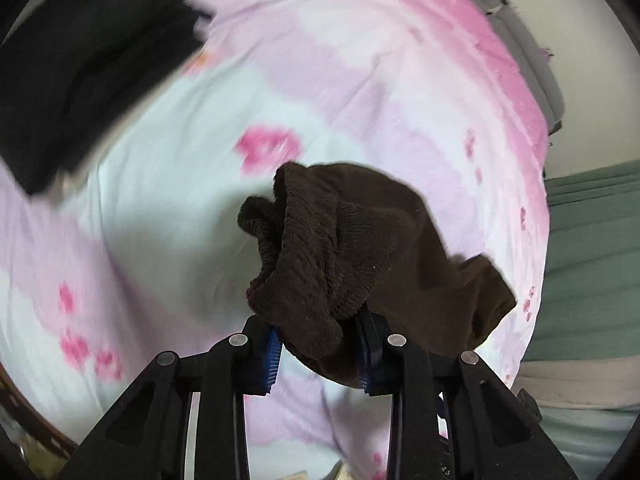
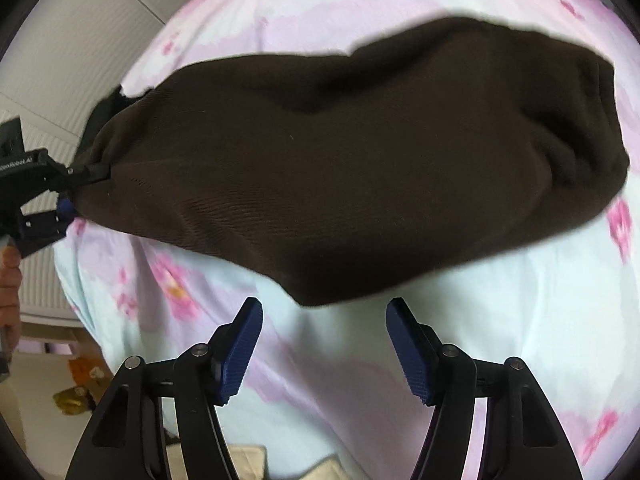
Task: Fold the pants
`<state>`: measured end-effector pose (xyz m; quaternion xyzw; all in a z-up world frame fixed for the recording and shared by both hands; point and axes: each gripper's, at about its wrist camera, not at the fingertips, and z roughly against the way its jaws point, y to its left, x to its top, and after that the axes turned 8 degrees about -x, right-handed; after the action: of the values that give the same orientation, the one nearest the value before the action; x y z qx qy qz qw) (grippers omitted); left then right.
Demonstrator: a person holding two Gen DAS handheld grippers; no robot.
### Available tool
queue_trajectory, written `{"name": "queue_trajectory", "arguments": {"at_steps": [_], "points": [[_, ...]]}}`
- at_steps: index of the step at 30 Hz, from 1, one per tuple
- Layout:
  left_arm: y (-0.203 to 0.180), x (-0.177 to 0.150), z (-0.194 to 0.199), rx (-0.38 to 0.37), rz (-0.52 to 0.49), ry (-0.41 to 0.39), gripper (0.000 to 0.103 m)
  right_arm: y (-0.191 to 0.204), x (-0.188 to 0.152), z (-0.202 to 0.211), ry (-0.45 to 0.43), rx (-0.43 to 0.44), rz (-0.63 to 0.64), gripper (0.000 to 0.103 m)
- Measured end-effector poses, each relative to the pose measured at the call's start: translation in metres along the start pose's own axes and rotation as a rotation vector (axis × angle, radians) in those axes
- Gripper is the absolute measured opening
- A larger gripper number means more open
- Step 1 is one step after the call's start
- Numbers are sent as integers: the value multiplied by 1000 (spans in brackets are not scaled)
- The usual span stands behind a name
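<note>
The dark brown pants (image 1: 344, 256) are bunched between my left gripper's (image 1: 320, 344) blue pads, which are shut on a thick fold of the ribbed waistband. The cloth hangs off to the right above the bed. In the right wrist view the brown pants (image 2: 352, 160) stretch wide across the frame, lifted over the bedsheet (image 2: 460, 320). The left gripper (image 2: 76, 192) shows at the left edge there, clamped on the pants' end. My right gripper (image 2: 324, 344) is open and empty, just below the pants' lower edge.
The bed is covered by a pink, lilac and pale blue floral sheet (image 1: 180, 184). A black garment (image 1: 80, 80) lies at the upper left. A grey headboard edge (image 1: 532, 52) and green bedding (image 1: 592, 260) are on the right. A white wall (image 2: 80, 60) is left of the bed.
</note>
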<state>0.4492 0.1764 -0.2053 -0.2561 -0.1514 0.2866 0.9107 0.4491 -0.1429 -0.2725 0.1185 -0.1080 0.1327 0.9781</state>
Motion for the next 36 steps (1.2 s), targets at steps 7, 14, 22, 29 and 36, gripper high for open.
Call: {"name": "queue_trajectory", "arguments": {"at_steps": [7, 14, 22, 29, 36], "points": [[-29, 31, 11, 29, -64, -62, 30, -3, 37, 22, -112, 62, -43, 66], [-19, 37, 2, 63, -82, -36, 29, 5, 47, -1, -49, 106, -105, 55], [60, 30, -25, 190, 56, 30, 29, 49, 31, -16, 38, 87, -13, 21], [78, 24, -44, 298, 35, 57, 61, 50, 21, -33, 145, 67, 31, 31], [13, -16, -23, 452, -296, -13, 73, -10, 9, 33, 14, -59, -44, 55]]}}
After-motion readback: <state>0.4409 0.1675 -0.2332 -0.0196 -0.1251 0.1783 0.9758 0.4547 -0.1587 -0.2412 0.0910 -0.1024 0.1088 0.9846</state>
